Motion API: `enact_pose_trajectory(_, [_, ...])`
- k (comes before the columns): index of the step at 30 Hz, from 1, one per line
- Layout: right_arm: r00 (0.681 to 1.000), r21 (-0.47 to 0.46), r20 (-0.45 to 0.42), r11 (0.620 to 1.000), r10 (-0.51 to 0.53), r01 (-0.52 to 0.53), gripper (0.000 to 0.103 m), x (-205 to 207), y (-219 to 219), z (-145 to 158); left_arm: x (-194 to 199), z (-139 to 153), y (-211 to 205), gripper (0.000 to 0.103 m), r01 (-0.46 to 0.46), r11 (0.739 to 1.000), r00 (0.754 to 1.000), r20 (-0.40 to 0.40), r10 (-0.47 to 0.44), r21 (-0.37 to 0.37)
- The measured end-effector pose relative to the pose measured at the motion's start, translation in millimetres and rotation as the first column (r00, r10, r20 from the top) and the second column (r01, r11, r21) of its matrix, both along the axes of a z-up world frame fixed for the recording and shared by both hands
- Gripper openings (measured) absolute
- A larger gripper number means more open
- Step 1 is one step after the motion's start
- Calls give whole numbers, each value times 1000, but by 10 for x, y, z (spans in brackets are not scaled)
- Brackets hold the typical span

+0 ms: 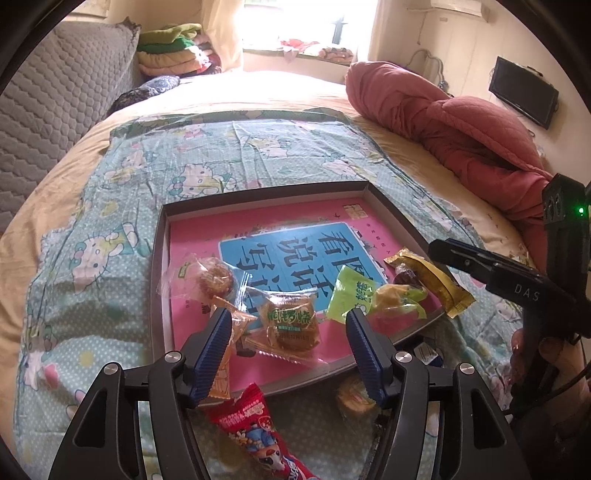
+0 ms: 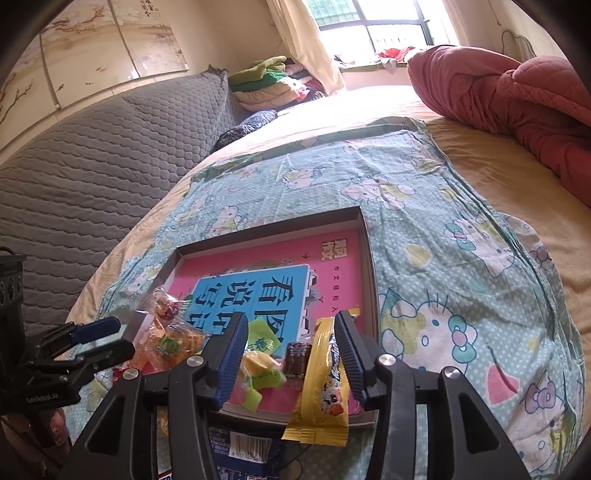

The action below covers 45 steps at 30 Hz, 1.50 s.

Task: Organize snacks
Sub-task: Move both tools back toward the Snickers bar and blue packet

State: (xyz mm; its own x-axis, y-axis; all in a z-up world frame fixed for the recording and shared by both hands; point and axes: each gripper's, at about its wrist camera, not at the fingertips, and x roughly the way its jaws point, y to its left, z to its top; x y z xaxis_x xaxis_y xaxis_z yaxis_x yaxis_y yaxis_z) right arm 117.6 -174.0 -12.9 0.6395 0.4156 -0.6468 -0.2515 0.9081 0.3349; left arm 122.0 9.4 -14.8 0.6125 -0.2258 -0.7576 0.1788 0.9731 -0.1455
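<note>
Red packet (image 1: pixel 255 424) only in left view

You're in a home bedroom: bed (image 1: pixel 280 88) with cartoon-cat sheet (image 2: pixel 424 206), red quilt (image 1: pixel 461 125), grey quilted headboard (image 2: pixel 92 173), folded blankets (image 1: pixel 170 51), curtained window (image 2: pixel 388 22), wall TV (image 1: pixel 524 92).

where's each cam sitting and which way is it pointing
Left wrist: on the left gripper, angled down at the tray of snacks; the right gripper and fingers of the hand holding it show at right.
Right wrist: on the right gripper, angled down over the yellow packet; the left gripper shows at left.
Shared: tray, pink book, patterned cloth, red quilt, window.
</note>
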Motion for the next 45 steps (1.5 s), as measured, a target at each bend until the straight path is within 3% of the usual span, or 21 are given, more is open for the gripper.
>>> enact_pose_trajectory(4, [1000,14,8,1000,6,-6,55,-29,-8,36,-66,-1,-8,66,-3,1000,1000,-8,3,6])
enact_pose_trajectory(12, [999,34,3,999,35,-35,58,-106,24,72,-200,7,-56,66,-15,1000,999,-29,15,11])
enact_pose_trajectory(16, [999,46,10,998,44,-44,66,-249,24,99,-329,11,-80,66,-34,999,998,-45,34,2])
enact_pose_trajectory(25, [996,4,30,997,81,-81,73,-579,175,173,-521,-15,-203,67,-14,1000,998,-67,16,20])
enact_pose_trajectory(31, [994,-39,27,994,106,-105,73,-742,304,181,-618,-42,-231,67,-2,1000,996,-93,3,18])
enact_pose_trajectory(45, [995,8,-48,996,84,-83,77,-912,192,134,-796,-171,-372,67,58,998,986,-159,-54,18])
